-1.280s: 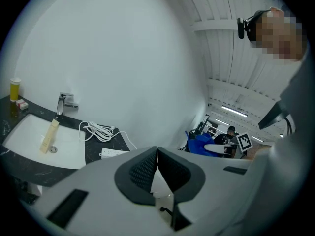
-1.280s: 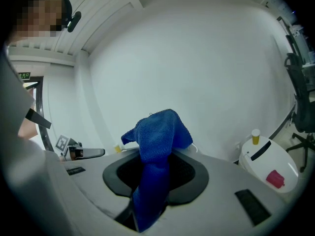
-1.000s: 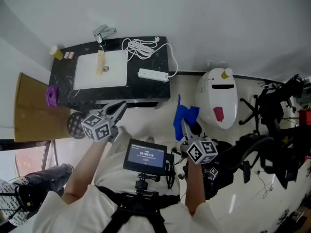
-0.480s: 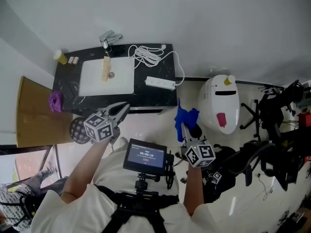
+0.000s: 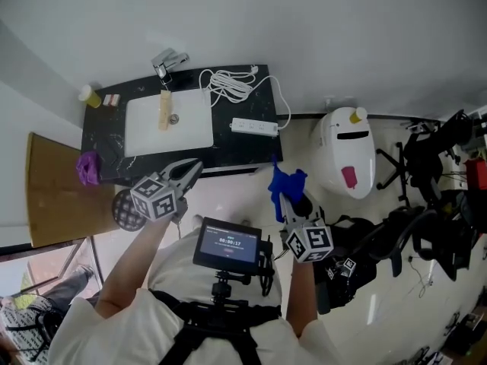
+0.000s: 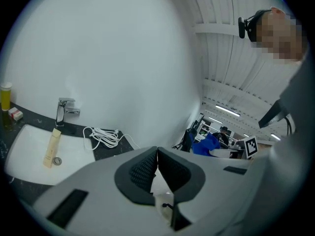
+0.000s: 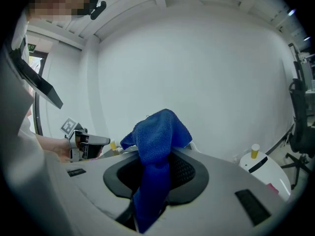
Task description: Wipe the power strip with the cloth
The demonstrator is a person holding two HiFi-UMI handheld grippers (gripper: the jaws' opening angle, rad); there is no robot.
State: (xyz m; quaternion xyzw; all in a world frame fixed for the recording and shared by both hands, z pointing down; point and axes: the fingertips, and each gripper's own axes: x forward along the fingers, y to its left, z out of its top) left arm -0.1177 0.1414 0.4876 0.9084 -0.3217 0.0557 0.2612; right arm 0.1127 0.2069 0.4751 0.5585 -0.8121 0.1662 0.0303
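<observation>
A white power strip (image 5: 255,127) lies on the right part of the black counter (image 5: 247,147), its white cable (image 5: 228,84) coiled behind it. The coil shows in the left gripper view as well, cable (image 6: 103,137). My right gripper (image 5: 280,188) is shut on a blue cloth (image 5: 284,182), held over the floor in front of the counter's right end; the cloth (image 7: 157,146) bunches up above the jaws. My left gripper (image 5: 190,169) is shut and empty (image 6: 157,157), hovering by the counter's front edge, below the sink.
A white sink (image 5: 167,122) with a tap (image 5: 169,60) and a beige tube (image 5: 163,110) fills the counter's middle. A yellow bottle (image 5: 90,95) stands far left. A white bin (image 5: 348,150) stands right of the counter, black chairs (image 5: 434,196) beyond. A purple thing (image 5: 87,166) sits on wood.
The whole view has shifted: counter and power strip now sit a little lower and further right in the head view. Both grippers keep their places, the right still holding the cloth.
</observation>
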